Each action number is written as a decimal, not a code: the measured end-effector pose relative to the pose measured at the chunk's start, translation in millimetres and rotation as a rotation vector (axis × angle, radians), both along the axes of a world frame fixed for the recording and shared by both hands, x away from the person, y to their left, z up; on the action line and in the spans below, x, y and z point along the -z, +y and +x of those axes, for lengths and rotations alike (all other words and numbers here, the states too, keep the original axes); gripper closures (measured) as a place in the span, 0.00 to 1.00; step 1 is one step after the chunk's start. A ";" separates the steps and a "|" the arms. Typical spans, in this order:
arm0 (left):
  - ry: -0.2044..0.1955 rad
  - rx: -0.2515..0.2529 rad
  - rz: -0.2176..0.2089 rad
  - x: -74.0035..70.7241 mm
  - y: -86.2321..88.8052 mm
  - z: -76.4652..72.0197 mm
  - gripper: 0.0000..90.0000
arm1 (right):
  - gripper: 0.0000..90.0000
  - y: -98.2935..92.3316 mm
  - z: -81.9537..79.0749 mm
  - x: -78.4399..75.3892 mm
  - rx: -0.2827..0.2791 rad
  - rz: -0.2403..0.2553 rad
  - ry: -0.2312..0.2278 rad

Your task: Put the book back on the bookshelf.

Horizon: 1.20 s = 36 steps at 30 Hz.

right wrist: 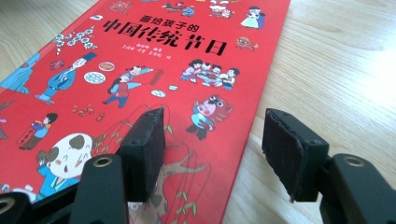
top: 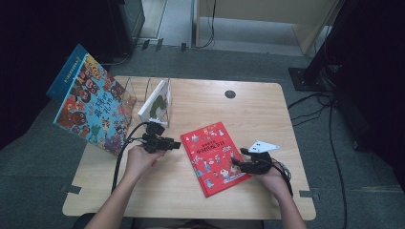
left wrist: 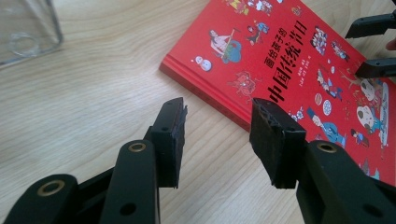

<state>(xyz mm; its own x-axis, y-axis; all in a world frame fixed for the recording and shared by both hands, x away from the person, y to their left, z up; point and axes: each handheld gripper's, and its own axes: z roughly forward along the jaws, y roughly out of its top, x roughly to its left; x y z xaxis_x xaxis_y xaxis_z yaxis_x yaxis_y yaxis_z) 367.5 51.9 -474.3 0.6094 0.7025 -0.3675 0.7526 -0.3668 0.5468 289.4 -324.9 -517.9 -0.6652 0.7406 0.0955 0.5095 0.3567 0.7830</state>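
Wooden table (top: 191,191) bears a red book (top: 214,157) lying flat, long axis slanting away from the person. Right gripper (top: 243,161) – jaws apart, empty – straddles its near right edge. Left gripper (top: 173,144) – also parted, empty – waits just beside the spine.

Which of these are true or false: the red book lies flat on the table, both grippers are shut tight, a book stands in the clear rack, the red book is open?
1. The red book lies flat on the table. True.
2. Both grippers are shut tight. False: the left gripper and the right gripper both have open jaws with nothing gripped.
3. A book stands in the clear rack. True: a white book leans in it.
4. The red book is open. False: it is closed, cover up.
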 end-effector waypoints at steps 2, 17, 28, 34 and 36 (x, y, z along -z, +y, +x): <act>-0.003 0.002 0.007 3.0 -3.1 -0.1 0.61 | 0.45 -3.5 -2.4 -0.2 0.010 0.002 0.005; 0.024 -0.023 0.012 24.2 -8.5 2.1 0.79 | 0.52 -28.5 -9.8 0.1 0.086 0.004 -0.009; 0.012 -0.023 -0.002 29.4 -13.1 2.4 0.96 | 0.77 -32.3 -9.3 3.0 0.101 -0.014 0.034; 0.007 -0.018 -0.011 31.3 -19.3 2.3 0.98 | 0.85 -25.1 -9.8 2.9 0.082 -0.015 0.036; -0.012 -0.028 -0.002 31.2 -22.4 2.3 0.98 | 0.86 -23.5 -9.6 2.7 0.078 -0.018 0.037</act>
